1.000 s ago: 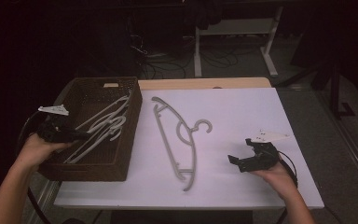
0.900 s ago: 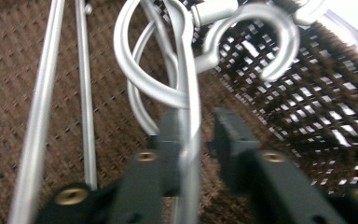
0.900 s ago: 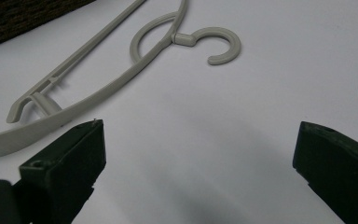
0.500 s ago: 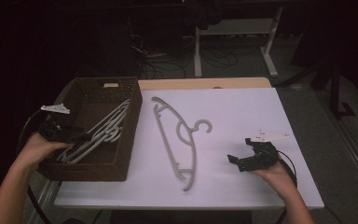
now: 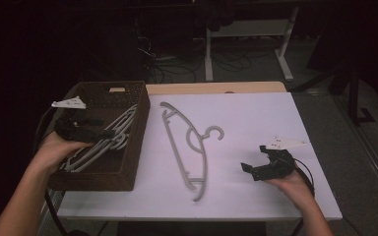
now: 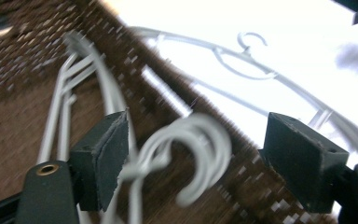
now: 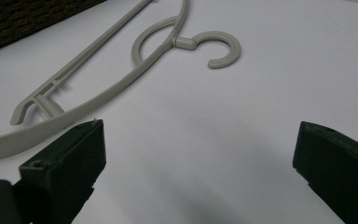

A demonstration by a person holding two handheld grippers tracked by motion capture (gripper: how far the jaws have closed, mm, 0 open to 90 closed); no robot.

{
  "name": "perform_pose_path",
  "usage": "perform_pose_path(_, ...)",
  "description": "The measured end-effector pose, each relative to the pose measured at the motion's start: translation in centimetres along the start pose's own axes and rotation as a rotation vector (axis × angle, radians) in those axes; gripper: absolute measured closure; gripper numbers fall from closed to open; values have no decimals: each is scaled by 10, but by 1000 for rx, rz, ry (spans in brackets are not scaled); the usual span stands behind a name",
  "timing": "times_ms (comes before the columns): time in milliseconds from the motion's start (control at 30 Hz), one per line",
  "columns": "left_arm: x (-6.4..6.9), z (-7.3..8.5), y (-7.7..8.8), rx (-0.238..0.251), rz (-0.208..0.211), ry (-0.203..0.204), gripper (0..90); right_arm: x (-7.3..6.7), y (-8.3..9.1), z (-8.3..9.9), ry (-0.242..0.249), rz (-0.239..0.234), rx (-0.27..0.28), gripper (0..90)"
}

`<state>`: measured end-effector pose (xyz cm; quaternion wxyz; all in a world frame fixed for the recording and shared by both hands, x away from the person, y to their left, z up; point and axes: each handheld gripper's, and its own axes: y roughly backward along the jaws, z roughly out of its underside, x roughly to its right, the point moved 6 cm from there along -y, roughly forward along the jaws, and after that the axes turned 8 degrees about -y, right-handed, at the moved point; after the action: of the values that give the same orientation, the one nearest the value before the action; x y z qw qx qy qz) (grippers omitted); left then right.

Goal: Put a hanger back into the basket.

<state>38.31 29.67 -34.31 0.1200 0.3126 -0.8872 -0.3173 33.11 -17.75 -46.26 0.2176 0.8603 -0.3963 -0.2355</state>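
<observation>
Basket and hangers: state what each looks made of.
Basket: dark brown woven fibre, probably wicker or rattan, matte; a plaited texture shows on its walls. Hangers, in the basket and on the table: likely moulded plastic, pale grey, smooth, with a one-piece hook.

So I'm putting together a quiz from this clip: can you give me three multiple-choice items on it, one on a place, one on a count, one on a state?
1. Where does the single hanger lie?
A. on the white table
B. in the basket
C. on the floor

2. How many hangers lie on the table outside the basket?
A. one
B. three
C. none

3. How do the right gripper fingers stand?
A. shut on a hanger
B. open, holding nothing
C. shut on the basket rim

Answers: 1 A, it lies flat on the tabletop; 2 A, the other hangers sit in the basket; 3 B, bare table shows between its fingers.
</observation>
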Motion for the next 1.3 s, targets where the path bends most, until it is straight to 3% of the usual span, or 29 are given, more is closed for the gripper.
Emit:
perform_pose_path(267,37,-41,-26,44,40,-51,217,0,0,1,6,2,-4,23)
perform_pose_path(567,70,-74,-63,59,60,-57,283,0,1,1,6,-6,1,23)
perform_pose_path(667,87,-83,-82,49,65,-65,326,-1,1,2,11,-12,-3,23)
perform_pose_path(833,105,-86,-108,31,85,-65,452,-1,0,1,13,-12,-2,23)
perform_pose_path(967,111,-81,-133,9,83,-61,593,-1,0,2,13,-12,-5,23)
perform_pose_path(1133,105,-70,-165,-5,56,-6,761,-1,-1,2,13,-13,-7,23)
perform_pose_path(1300,93,-57,-197,-43,-9,16,895,-1,-1,2,15,-17,-7,23)
